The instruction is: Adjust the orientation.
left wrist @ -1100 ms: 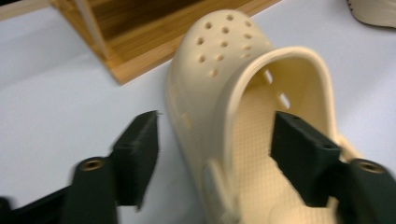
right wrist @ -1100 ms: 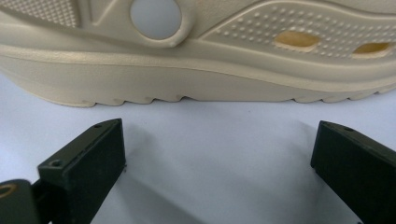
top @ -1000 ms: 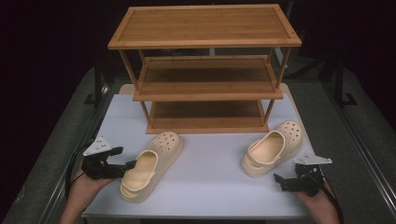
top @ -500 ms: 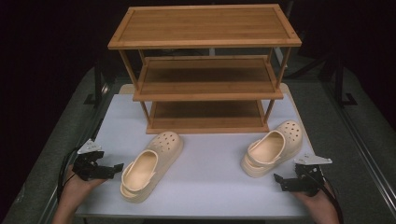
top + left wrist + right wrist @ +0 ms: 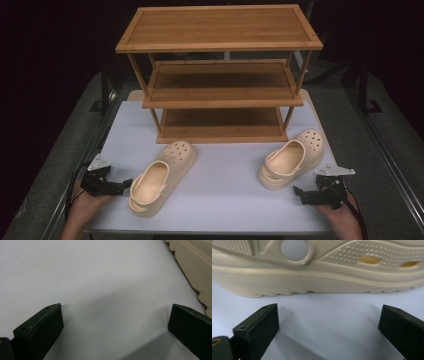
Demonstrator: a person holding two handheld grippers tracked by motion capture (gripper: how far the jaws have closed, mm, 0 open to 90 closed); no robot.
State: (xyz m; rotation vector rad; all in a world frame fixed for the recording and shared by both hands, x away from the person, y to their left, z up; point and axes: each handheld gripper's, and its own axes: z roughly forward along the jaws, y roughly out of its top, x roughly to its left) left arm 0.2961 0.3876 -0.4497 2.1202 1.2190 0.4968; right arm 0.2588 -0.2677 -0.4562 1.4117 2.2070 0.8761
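Note:
Two cream foam clogs lie on the white table [image 5: 220,197] in front of a wooden rack. The left clog [image 5: 162,175] points toward the rack, and its sole edge [image 5: 195,267] shows at the upper right of the left gripper view. My left gripper [image 5: 126,184] [image 5: 117,308] sits low beside that clog's heel. Its jaws have just been opening and now stand wide, with only bare table between them. My right gripper [image 5: 299,194] [image 5: 329,307] is open too, aimed at the side of the right clog [image 5: 292,160] [image 5: 317,270] and a little short of it.
A three-tier wooden shoe rack [image 5: 220,75] stands at the back of the table with all its shelves bare. Open tabletop lies between the two clogs. Dark floor and black stands surround the table.
My left gripper has pulled back from the left clog's heel, moving left and down toward the near edge, and its jaws have spread. The clogs and my right gripper have stayed put.

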